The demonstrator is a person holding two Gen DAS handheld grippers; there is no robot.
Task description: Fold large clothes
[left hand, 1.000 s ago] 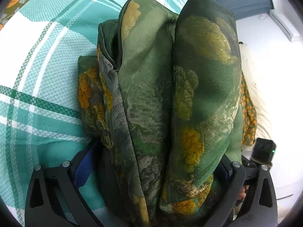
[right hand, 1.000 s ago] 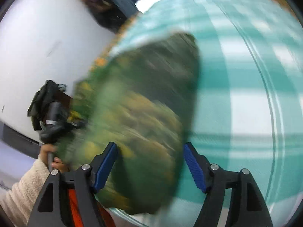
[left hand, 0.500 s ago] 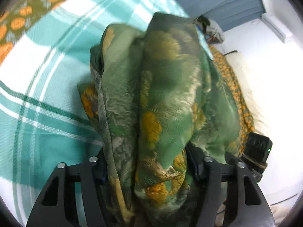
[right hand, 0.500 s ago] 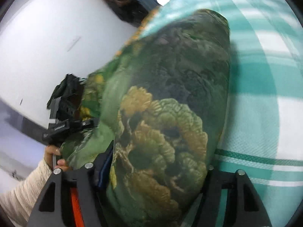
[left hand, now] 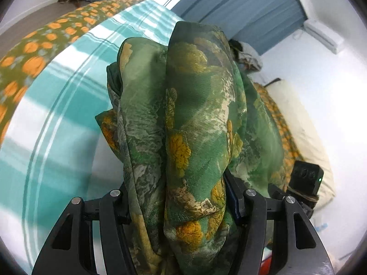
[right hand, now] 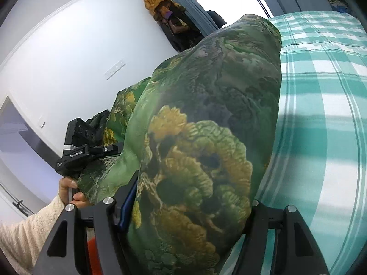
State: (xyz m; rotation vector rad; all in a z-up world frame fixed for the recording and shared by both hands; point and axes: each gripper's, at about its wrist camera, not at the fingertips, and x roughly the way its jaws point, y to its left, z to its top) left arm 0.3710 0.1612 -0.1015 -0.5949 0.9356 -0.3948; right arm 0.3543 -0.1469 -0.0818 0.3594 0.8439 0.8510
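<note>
Two hand-held grippers hold one folded bundle of cloth, and the bed serves as the landmark for everything else. The left hand-held gripper [left hand: 176, 204] has its black fingers [left hand: 114, 208] pressed against both sides of a thick wad of the green cloth [left hand: 195, 119], a thin fabric printed with yellow and orange flowers; its jaws have just been closing and now stand about half way, with the cloth packed tight between them. The right hand-held gripper [right hand: 190, 208] clamps the same cloth [right hand: 206, 126] in the same way, its jaws also just narrowed around the folds, a blue pad showing at the left finger [right hand: 127, 204]. The cloth hangs in several layers above the bed, whose sheet [left hand: 57, 114] is checked in teal and white. Whether the far end of the bundle touches the sheet cannot be told. Along the bed's far edge runs a brown cover with orange spots [left hand: 29, 52], and past that edge hang blue curtains [left hand: 247, 6]. Beside the bed, in the right wrist view, a hand [right hand: 71, 192] in a cream knitted sleeve [right hand: 25, 236] grips the handle of the other tool in front of a white wall [right hand: 68, 57].
</note>
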